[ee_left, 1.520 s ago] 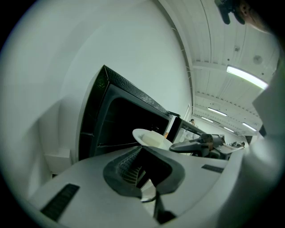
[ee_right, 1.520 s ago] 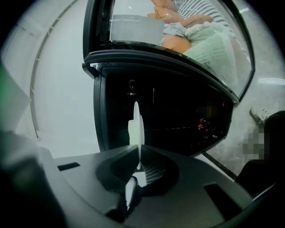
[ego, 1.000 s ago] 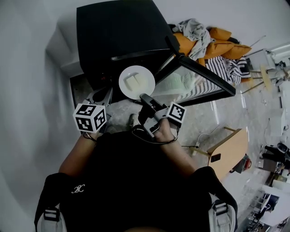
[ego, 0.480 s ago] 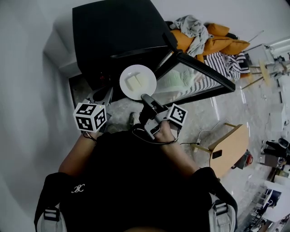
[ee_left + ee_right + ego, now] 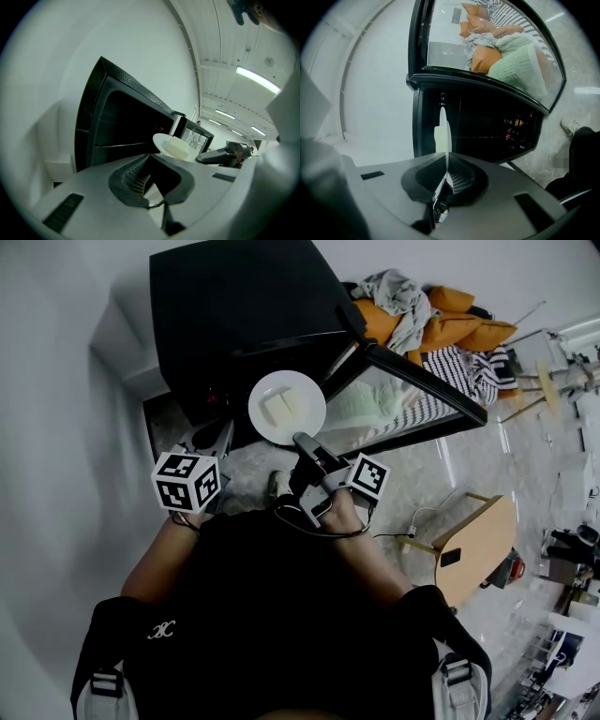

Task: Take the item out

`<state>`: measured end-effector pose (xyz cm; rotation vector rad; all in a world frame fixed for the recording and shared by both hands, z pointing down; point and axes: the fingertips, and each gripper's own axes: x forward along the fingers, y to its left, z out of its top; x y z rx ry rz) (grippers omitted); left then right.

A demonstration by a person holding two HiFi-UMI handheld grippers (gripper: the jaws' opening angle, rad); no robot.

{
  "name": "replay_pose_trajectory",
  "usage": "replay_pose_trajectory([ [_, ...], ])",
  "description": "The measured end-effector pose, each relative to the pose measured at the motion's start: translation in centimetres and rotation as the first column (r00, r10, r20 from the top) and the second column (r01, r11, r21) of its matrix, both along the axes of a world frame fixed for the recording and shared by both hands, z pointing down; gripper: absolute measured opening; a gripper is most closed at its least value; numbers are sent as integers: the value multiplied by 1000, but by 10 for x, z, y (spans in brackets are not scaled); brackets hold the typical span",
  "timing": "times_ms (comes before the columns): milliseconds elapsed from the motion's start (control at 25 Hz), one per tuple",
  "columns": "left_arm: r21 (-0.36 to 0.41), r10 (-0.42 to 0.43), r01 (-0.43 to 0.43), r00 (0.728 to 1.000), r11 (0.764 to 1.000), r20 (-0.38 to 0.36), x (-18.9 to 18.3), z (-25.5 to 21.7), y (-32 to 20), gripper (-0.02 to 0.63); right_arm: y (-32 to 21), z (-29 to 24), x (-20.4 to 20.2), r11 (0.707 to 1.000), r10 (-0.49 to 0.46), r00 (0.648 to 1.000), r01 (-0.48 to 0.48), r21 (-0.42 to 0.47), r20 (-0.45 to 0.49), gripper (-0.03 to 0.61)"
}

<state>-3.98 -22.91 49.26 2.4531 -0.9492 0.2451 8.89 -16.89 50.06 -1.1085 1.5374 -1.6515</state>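
A white plate [image 5: 287,407] with two pale blocks of food [image 5: 284,410] hangs just in front of the black oven's [image 5: 244,324] open mouth. My right gripper [image 5: 302,439] is shut on the plate's near rim. In the right gripper view the plate [image 5: 443,133] stands edge-on between the jaws, with the dark oven cavity [image 5: 487,131] behind it. My left gripper [image 5: 211,442] is held lower left of the plate, shut, with nothing in it. In the left gripper view the plate [image 5: 161,140], the food [image 5: 177,148] and the right gripper [image 5: 225,154] lie ahead to the right.
The oven's glass door [image 5: 412,399] swings out to the right. Behind it lie orange cushions and clothes [image 5: 431,320]. A wooden stool [image 5: 473,549] stands on the floor at right. A white wall [image 5: 56,427] runs along the left.
The plate and my right gripper have drifted very slightly to the right and up in the picture. My left gripper has stayed where it was.
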Motion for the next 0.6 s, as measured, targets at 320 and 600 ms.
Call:
replay_pose_trajectory([
  [320,7,4,-4,1000,1000,4,0,-1,2,8,1,0,0,1000,-5,1000,5,4,6,21],
  [600,8,5,-5,1000,1000,7,0,-1,6,8,0,0,1,1000,-5,1000,5,13,8,21],
])
